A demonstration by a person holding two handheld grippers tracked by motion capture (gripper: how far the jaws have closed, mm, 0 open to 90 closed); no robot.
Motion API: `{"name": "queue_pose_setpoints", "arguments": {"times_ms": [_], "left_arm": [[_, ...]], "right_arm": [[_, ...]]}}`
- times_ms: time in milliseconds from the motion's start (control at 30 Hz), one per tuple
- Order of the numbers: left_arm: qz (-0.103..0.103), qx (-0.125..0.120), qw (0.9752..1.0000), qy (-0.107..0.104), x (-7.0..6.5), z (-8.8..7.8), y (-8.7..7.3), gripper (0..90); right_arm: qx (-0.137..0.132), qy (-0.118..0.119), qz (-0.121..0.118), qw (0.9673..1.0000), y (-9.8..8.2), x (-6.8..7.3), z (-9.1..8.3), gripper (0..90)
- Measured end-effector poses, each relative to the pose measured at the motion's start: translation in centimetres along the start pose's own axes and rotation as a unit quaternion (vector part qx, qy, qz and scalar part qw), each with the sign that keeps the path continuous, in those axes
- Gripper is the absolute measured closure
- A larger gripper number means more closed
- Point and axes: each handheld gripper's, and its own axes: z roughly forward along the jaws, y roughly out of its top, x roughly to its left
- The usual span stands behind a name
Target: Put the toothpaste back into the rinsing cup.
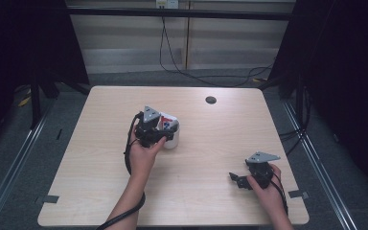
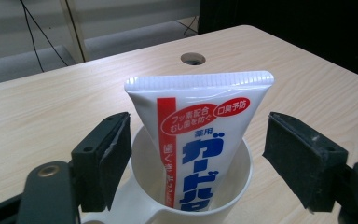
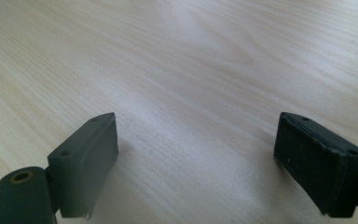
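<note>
A white toothpaste tube with red and blue print stands cap-down in a white cup, its crimped end up. My left gripper is open around the tube just above the cup's rim; the right pad stands well clear of it and the left pad sits close beside its edge. In the high view the cup and tube stand near the table's middle with the left gripper at them. My right gripper rests low near the front right, open, with bare wood between its jaws.
The light wooden table has a round cable hole at the back. Black cables trail from both grippers toward the front edge. Dark curtains and metal rails flank the table; cables lie on the floor behind.
</note>
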Motion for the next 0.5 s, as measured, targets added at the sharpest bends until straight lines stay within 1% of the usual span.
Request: {"name": "queue_pose_setpoints", "arguments": {"times_ms": [200,267,300,333,367,433,500], "left_arm": [[-0.015,-0.002,0.9999,-0.008,0.41,-0.21,-0.1,18.3],[-0.011,0.003,0.9999,-0.006,0.57,-0.31,-0.18,16.8],[-0.015,0.001,0.9999,-0.005,0.59,-0.34,-0.22,16.7],[-0.012,0.003,0.9999,-0.006,0.7,-0.43,-0.27,16.7],[-0.012,0.003,0.9999,-0.008,0.76,-0.48,-0.31,16.7],[-0.019,0.0,0.9998,-0.011,0.83,-0.48,-0.39,16.4],[-0.014,0.007,0.9998,-0.016,0.98,-0.6,-0.46,15.7]], "right_arm": [[-0.001,0.0,0.0,1.0,0.01,0.0,0.01,13.2],[0.0,0.0,0.001,1.0,0.01,0.0,0.01,13.2],[0.0,0.0,0.001,1.0,0.01,0.0,0.01,13.2],[0.0,0.0,0.001,1.0,0.01,0.0,0.01,13.2],[0.0,0.0,0.001,1.0,0.01,0.0,0.01,13.2],[0.0,0.0,0.002,1.0,0.01,0.01,0.0,13.2],[0.0,0.0,0.002,1.0,0.01,0.01,0.0,13.2]]}}
